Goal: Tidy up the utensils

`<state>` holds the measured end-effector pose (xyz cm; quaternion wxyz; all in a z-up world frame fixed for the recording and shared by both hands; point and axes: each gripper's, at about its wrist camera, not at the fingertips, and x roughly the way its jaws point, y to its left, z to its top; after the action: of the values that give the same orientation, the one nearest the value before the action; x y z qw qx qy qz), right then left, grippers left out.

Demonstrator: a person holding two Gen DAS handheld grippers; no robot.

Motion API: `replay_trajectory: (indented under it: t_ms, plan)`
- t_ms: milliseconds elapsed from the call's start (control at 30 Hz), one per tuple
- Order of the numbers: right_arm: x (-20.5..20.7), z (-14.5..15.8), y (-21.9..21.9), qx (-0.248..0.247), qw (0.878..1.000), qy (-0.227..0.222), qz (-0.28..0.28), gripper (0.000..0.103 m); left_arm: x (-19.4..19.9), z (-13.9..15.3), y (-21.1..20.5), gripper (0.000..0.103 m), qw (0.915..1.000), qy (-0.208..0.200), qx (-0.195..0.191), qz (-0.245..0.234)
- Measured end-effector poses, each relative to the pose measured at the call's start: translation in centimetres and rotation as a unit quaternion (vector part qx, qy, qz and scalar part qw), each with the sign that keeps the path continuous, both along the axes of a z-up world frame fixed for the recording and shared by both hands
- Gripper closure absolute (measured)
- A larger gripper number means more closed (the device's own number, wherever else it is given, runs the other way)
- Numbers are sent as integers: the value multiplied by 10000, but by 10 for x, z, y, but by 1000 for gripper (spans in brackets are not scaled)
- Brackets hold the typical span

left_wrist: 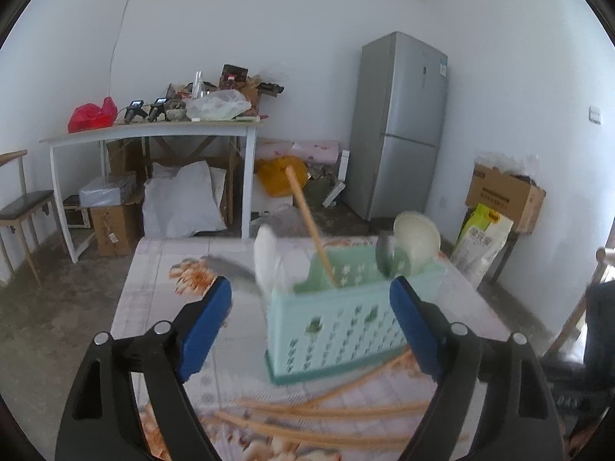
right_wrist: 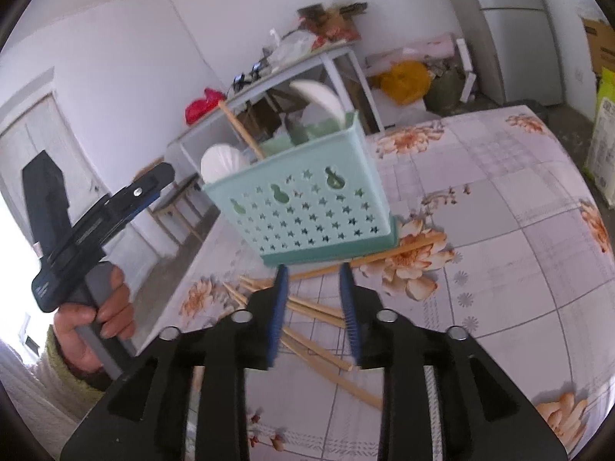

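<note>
A mint green perforated utensil holder (left_wrist: 338, 322) stands on the floral tablecloth (left_wrist: 161, 299). It also shows in the right wrist view (right_wrist: 303, 199). One wooden chopstick (left_wrist: 309, 226) and white spoons (left_wrist: 417, 242) stand in it. Several loose wooden chopsticks (left_wrist: 326, 415) lie on the cloth in front of it, also in the right wrist view (right_wrist: 315, 330). My left gripper (left_wrist: 311, 322) is open and empty, just before the holder. My right gripper (right_wrist: 313, 311) is open and empty, above the loose chopsticks. The left gripper's body (right_wrist: 92, 223) shows at the left of the right wrist view.
A white spoon (left_wrist: 269, 257) and a grey spoon (left_wrist: 234, 269) are behind the holder on the left. Behind the table are a cluttered white side table (left_wrist: 153, 130), a grey fridge (left_wrist: 403, 123), boxes (left_wrist: 503, 196) and a chair (left_wrist: 23, 207).
</note>
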<state>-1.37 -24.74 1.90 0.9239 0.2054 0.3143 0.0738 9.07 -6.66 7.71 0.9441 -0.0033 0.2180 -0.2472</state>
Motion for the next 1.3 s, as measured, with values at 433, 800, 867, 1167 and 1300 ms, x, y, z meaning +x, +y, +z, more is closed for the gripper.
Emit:
replay_trajectory:
  t_ms: [433,800,867,1167,1300]
  plan:
    - [81,-21,69,-2397,9482,271,2069,62,-17,-40,58,20,9951,619,155,759]
    - [119,-51,99,-3395,8689,481,3570,71,-17,-47,89,20,9918,653,134,1086]
    - [125,-56,105,-3480,8573,528,3757,72,-15,-48,91,20,9914,678,132,1109]
    - [146,-64,114,-3144,8544,804,4059,77,-7,-58,99,20,9887,895,28,1200]
    - [152,-63,109,-2881,8583,983,4132,77,-3,-65,99,20,9872,1060,-3,1192]
